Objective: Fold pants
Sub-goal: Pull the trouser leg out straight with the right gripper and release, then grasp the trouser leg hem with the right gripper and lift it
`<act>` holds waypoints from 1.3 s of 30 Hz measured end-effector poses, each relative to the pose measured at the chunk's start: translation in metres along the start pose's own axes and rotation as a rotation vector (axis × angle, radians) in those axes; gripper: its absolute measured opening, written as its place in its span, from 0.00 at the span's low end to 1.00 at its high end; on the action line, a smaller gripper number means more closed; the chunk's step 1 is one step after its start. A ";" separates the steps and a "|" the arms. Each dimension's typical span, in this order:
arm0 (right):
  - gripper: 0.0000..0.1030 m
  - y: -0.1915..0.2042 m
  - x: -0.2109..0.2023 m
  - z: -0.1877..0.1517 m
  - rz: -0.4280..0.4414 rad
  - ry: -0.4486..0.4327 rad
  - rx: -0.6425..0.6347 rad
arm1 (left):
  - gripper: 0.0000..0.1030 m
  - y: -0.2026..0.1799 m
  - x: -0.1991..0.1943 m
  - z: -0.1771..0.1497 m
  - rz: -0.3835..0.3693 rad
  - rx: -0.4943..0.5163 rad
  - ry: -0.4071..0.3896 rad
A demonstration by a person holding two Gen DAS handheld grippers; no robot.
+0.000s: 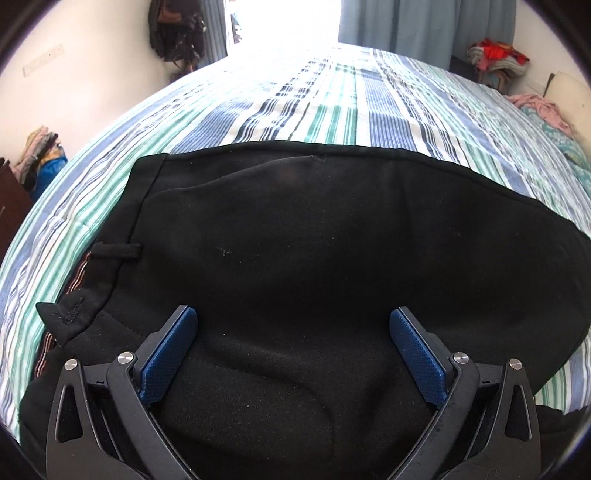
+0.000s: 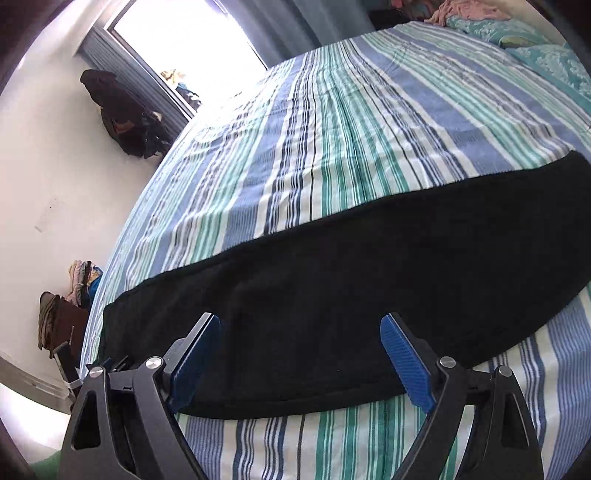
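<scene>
Black pants [image 1: 314, 240] lie flat on the bed w/ striped bedspread [image 1: 332, 99], near the bed's near edge, stretched lengthwise along that edge. Waistband end w/ belt loop [image 1: 116, 251] sits toward the bed's left side in the left wrist view; a fold line curves across the upper fabric. In the right wrist view the pants [image 2: 351, 277] show as a long dark band across the bedspread [image 2: 332, 129], w/ a strip of striped cloth bare btwn the pants' near edge and the camera.

Left gripper [image 1: 293, 325]: fingers spread wide, blue pads [image 1: 170, 354] apart, nothing btwn them; it hangs over the pants' near portion. Can't tell if the tips touch the fabric.

Right gripper [image 2: 299, 332]: also spread wide, blue pads [image 2: 406, 362] well apart, nothing pinched. It sits over the pants' near edge, left finger over black fabric, right finger about at the hem line.

No real containers in view. Around the bed: clothes pile [image 1: 495, 55] off the far right corner, pink garment [image 1: 539, 107] on the bed's right edge by a teal patterned cover [image 2: 535, 40], dark bags hanging on the wall [image 1: 177, 33] by the bright window [image 1: 284, 22], blue curtain [image 1: 424, 22], another clothes heap [image 1: 40, 158] past the bed's left edge.
</scene>
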State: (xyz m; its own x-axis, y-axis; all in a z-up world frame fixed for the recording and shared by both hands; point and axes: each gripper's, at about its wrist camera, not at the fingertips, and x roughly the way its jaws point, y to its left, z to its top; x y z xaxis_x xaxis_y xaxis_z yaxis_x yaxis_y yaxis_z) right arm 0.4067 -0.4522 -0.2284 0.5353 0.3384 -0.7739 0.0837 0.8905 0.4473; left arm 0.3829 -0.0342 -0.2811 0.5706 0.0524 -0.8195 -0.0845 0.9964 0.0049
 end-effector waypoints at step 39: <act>0.06 -0.213 -0.123 0.114 -0.428 -0.163 -0.061 | 0.99 -0.003 0.002 -0.002 0.007 0.000 -0.052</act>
State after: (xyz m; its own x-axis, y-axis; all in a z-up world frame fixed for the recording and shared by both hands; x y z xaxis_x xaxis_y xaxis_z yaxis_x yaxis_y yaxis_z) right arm 0.4183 -0.7178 -0.1771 0.5892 -0.1112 -0.8003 0.2791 0.9575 0.0724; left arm 0.3828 -0.0372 -0.2844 0.6118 0.0627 -0.7886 -0.0888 0.9960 0.0104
